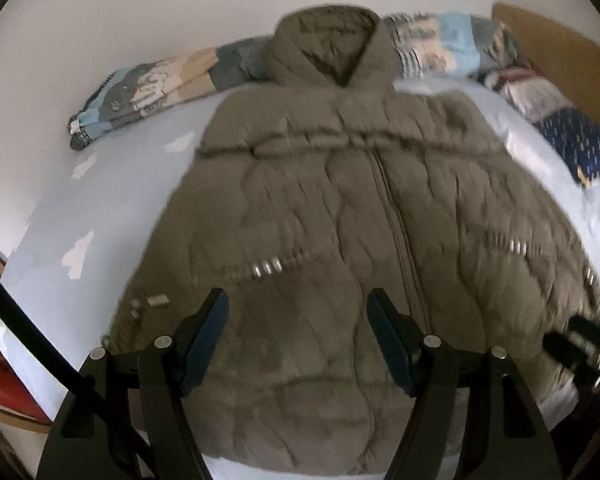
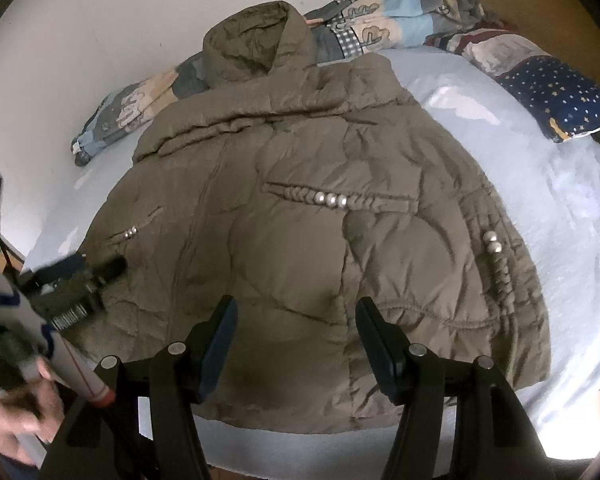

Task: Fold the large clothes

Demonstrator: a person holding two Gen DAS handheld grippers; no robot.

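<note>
left wrist: jacket (image 1: 340,220) beneath spread fingers (image 1: 208,340)

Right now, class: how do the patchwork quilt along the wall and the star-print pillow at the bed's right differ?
The patchwork quilt is pale blue, beige and grey blocks; the star-print pillow is dark navy with small light stars. The quilt stretches long behind the puffer jacket's hood, partly hidden by it; the pillow is a shorter bundle clear of the jacket. Both rest on the light blue sheet.
</note>
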